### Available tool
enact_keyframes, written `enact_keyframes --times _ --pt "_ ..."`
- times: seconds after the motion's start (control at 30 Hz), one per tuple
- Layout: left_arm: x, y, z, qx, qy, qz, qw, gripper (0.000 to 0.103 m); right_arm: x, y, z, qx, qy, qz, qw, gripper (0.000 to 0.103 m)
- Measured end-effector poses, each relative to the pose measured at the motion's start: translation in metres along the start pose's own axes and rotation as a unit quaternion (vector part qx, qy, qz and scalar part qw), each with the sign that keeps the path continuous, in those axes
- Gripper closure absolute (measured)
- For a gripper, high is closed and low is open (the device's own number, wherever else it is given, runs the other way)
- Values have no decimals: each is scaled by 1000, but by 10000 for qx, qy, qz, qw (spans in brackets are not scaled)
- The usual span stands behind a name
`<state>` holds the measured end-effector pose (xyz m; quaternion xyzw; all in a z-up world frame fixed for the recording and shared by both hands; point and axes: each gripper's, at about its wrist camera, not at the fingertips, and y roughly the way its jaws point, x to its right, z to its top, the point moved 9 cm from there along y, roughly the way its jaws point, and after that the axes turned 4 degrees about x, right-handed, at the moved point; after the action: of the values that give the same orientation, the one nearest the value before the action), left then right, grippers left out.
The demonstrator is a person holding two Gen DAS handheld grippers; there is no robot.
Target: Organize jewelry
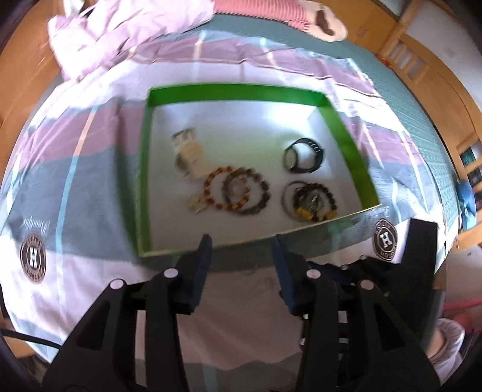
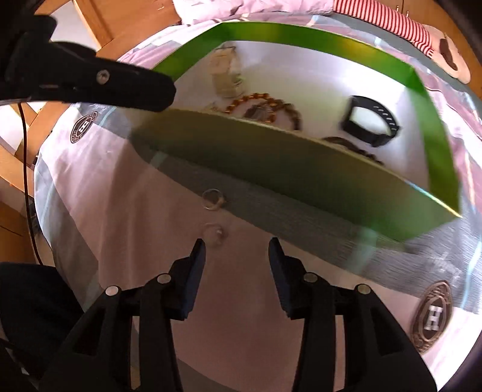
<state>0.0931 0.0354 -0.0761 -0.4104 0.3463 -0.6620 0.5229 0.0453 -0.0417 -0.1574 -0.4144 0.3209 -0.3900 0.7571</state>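
A green box (image 1: 343, 126) with a white floor lies on the bed. Inside it are a pale watch (image 1: 186, 153), two overlapping bead bracelets (image 1: 236, 188), a black watch (image 1: 302, 155) and a dark bead bracelet with yellow beads (image 1: 313, 200). My left gripper (image 1: 241, 241) is open and empty, just in front of the box's near wall. In the right wrist view the box (image 2: 301, 175) is close ahead. Two small rings lie on the sheet before it, one (image 2: 212, 199) near the wall, one (image 2: 214, 234) just ahead of my open, empty right gripper (image 2: 236, 244).
The bed has a striped pink, grey and white sheet with round logo patches (image 1: 33, 256). A rumpled duvet (image 1: 120, 33) and a striped plush toy (image 1: 301, 18) lie at the far end. Wooden furniture surrounds the bed. The other gripper's arm (image 2: 90, 81) crosses the upper left of the right wrist view.
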Motion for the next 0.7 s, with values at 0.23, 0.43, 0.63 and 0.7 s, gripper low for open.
enact_keyframes --times 0.23,0.43,0.63,0.7 --pt "-32 4 -12 -200 -237 175 9994 61 -18 17 5 41 -315 -102 9994 63" --pt "-41 12 -19 -376 -281 249 9986 60 -9 13 4 -59 -348 -249 9991 82" --pt "-17 29 -25 -542 -2 231 9983 60 26 0 -5 -126 -206 -706 9972 82" --pt "-9 40 -28 -654 84 272 9975 60 39 -4 -7 -130 -57 -758 9970 82"
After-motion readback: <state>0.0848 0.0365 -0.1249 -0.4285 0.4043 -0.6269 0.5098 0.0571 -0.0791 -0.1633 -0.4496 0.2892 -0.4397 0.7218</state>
